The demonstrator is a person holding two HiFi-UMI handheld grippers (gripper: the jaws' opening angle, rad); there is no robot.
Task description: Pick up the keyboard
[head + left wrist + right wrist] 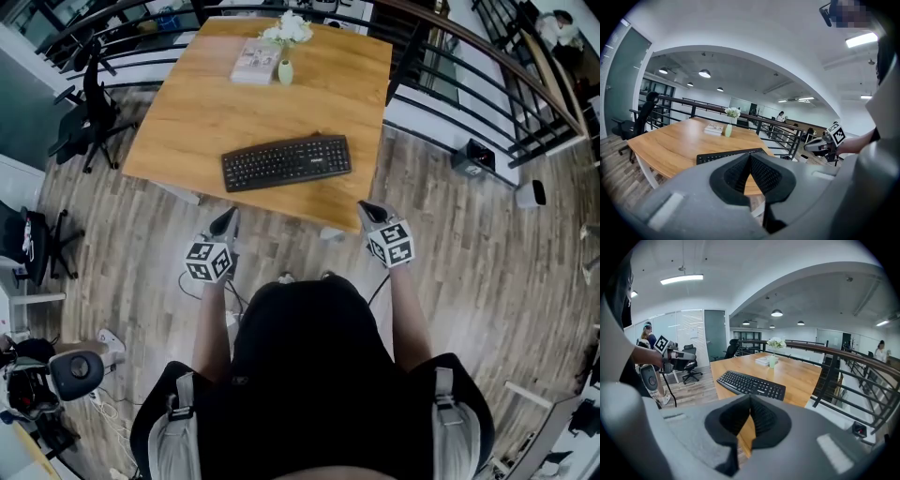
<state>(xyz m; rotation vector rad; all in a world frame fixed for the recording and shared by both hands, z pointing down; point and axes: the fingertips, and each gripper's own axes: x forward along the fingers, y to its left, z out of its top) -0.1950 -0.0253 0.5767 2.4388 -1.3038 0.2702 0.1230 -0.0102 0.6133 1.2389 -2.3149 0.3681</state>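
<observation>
Wooden counter (216,103) fills the frame's upper centre, the keyboard (286,162) lying near its lower edge. Left gripper (225,221) and right gripper (371,212) hover below it, jaws together, empty. This looks like the approach; next, the jaws must open.

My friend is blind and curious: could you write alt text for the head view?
From above: a black keyboard lies on a wooden table. A person stands before it holding the left hand-held gripper and right hand-held gripper, both shut, empty, short of the keyboard.
</observation>
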